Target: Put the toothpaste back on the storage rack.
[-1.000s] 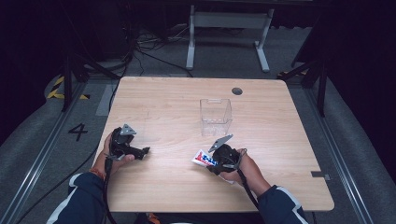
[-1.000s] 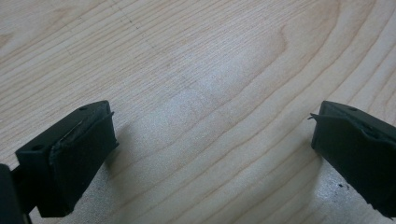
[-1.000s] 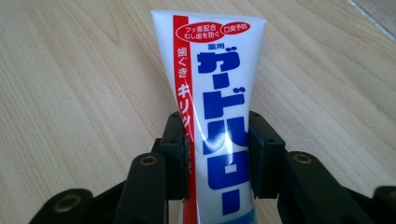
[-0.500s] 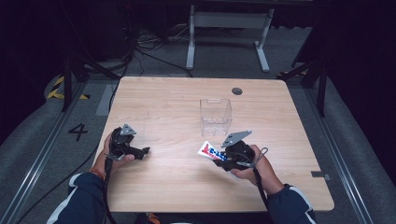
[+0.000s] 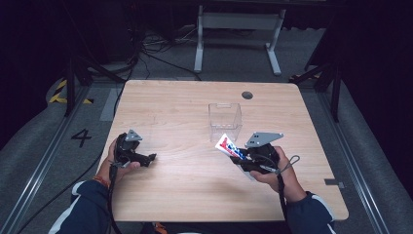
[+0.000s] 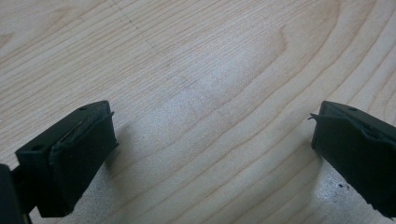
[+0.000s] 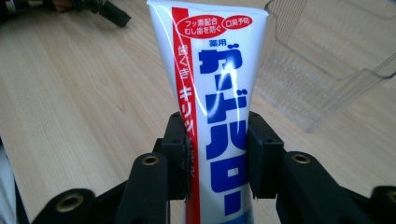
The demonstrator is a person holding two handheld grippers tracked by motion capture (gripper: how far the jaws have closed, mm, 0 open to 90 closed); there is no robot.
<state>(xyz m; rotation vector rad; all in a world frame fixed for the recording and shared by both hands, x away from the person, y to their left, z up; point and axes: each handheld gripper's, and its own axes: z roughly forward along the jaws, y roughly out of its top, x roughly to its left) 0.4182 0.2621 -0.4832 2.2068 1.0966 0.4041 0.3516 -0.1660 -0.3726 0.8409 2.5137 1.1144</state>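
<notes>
A white toothpaste tube with a red stripe and blue lettering stands between the jaws of my right gripper, which is shut on its lower body. In the high view that tube is lifted off the wood, its flat end pointing up and left, just in front of a clear plastic box. The right gripper is held in a hand at the right. My left gripper rests at the table's left side, open, with bare wood between its pads.
The wooden table has a dark round grommet near its far edge. Beyond it stand a metal frame and loose cables on the dark floor. The clear box sits to the upper right in the right gripper view.
My right gripper has risen off the table with the toothpaste tube and moved right and toward the clear box. The left gripper has stayed put.
</notes>
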